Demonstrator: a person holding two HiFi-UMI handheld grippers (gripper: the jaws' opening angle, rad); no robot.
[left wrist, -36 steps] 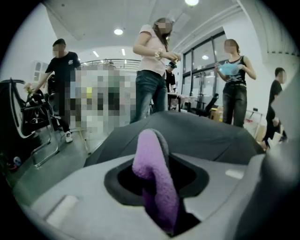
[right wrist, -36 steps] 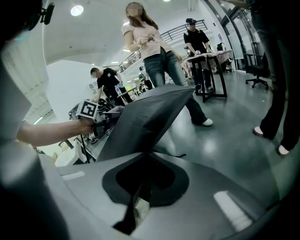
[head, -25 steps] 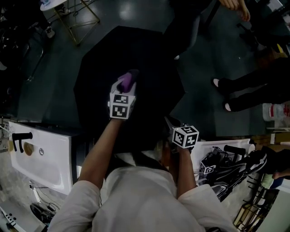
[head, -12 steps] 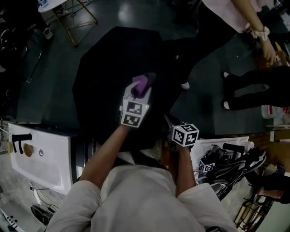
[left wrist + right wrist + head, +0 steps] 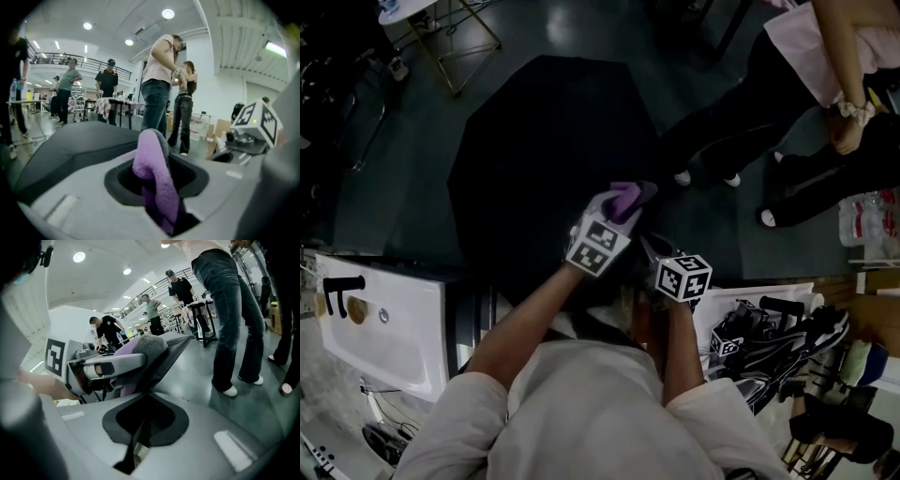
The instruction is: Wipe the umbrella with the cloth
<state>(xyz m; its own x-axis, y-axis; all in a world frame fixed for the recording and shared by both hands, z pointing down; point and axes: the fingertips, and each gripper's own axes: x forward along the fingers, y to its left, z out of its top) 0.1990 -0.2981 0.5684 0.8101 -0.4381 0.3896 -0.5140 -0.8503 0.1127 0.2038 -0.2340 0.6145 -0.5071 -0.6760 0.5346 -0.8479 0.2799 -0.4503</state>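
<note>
A black open umbrella (image 5: pixel 539 141) lies canopy-up on the dark floor in the head view. My left gripper (image 5: pixel 625 204) is shut on a purple cloth (image 5: pixel 624 195), which rests on the canopy's near right part. In the left gripper view the cloth (image 5: pixel 152 164) hangs folded between the jaws of that gripper (image 5: pixel 159 192), with the umbrella's canopy (image 5: pixel 75 140) behind it. My right gripper (image 5: pixel 652 255) sits just right of it at the canopy's edge. In the right gripper view that gripper (image 5: pixel 137 439) is shut on the umbrella's black fabric (image 5: pixel 171 355), with the cloth (image 5: pixel 123 350) close ahead.
A white basin (image 5: pixel 389 328) stands at the left. Black gear with marker cubes (image 5: pixel 773 342) is piled at the right. Bystanders' legs (image 5: pixel 731 141) stand right of the umbrella. A gold wire frame (image 5: pixel 459 37) is at the top left.
My left gripper has slid the purple cloth across the canopy to the right and nearer, ending beside the right gripper. The right gripper has stayed put. A bystander stepped closer at the upper right.
</note>
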